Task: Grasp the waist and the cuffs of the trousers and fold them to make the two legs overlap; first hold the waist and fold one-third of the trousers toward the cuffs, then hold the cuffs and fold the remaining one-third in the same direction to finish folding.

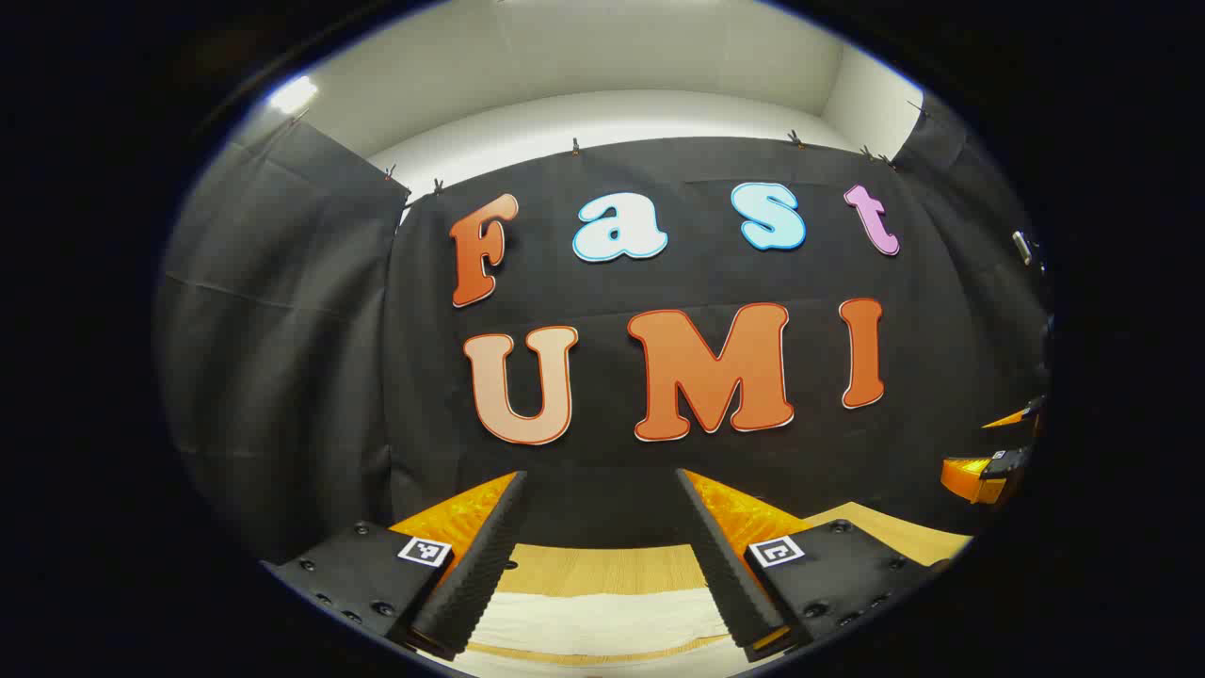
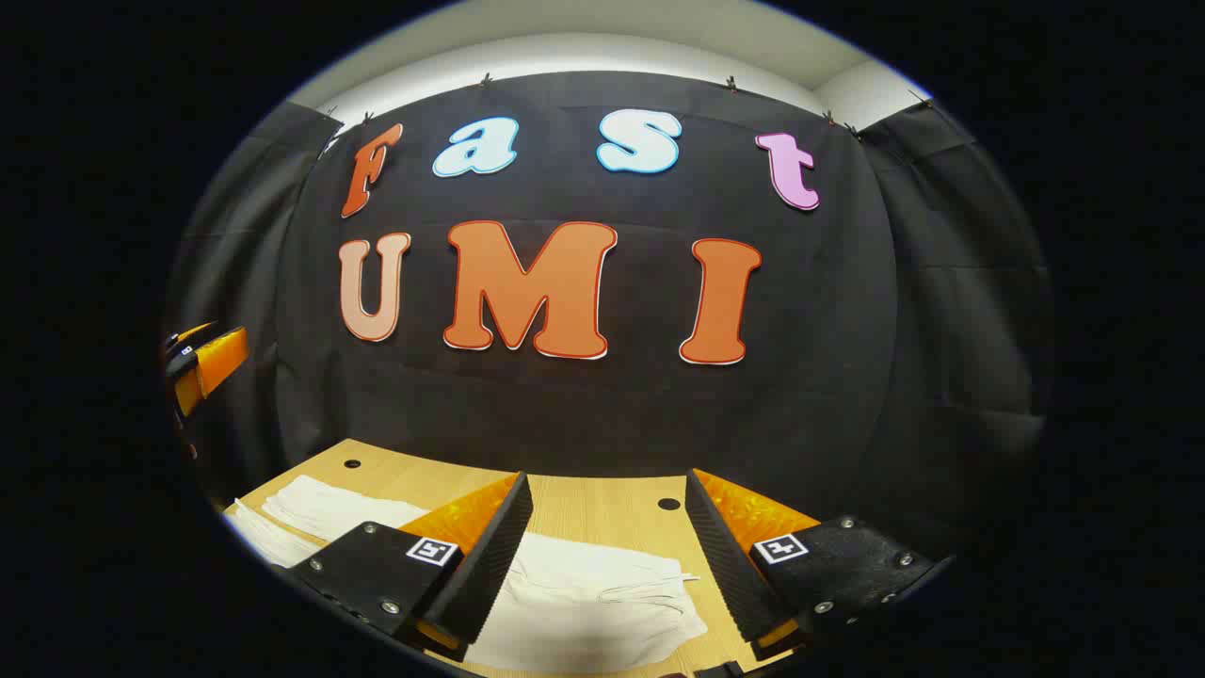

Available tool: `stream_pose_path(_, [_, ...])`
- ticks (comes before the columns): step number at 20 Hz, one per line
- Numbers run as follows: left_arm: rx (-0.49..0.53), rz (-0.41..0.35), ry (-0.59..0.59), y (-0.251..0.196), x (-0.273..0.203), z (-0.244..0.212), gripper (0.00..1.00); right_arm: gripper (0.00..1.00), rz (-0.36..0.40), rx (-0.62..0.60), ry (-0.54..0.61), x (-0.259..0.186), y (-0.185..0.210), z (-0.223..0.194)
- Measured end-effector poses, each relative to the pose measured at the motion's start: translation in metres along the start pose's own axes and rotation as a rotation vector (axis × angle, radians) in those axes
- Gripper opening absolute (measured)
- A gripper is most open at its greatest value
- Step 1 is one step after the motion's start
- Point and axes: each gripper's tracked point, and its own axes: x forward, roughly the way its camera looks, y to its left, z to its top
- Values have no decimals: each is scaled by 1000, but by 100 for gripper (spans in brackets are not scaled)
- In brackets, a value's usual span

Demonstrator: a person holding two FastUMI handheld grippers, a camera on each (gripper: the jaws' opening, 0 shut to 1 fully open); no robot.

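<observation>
White trousers (image 2: 584, 603) lie flat on the table (image 2: 602, 499), probably soft and limp, best pinched at waist and cuffs, while both grippers (image 1: 602, 565) (image 2: 602, 556) hover above, spread and empty.

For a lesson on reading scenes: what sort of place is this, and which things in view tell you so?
Probably a purpose-built recording booth, not a home. Black cloth is clipped up as walls, a bare wooden table with drilled holes holds only white trousers, and two handheld grippers, the left gripper and right gripper, hang open above it.
</observation>
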Motion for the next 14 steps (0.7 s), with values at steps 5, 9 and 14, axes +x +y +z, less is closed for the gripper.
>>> stream_pose_path(5, [30, 16, -5, 5, 0, 4, 99, 98, -22, -11, 20, -1, -11, -5])
stream_pose_path(9, [36, 27, 10, 10, -2, -1, 99, 98, -39, 10, 30, -3, -21, -9])
stream_pose_path(14, [37, 52, 31, 19, -2, -8, 100, 98, -25, 16, 56, 4, -19, -18])
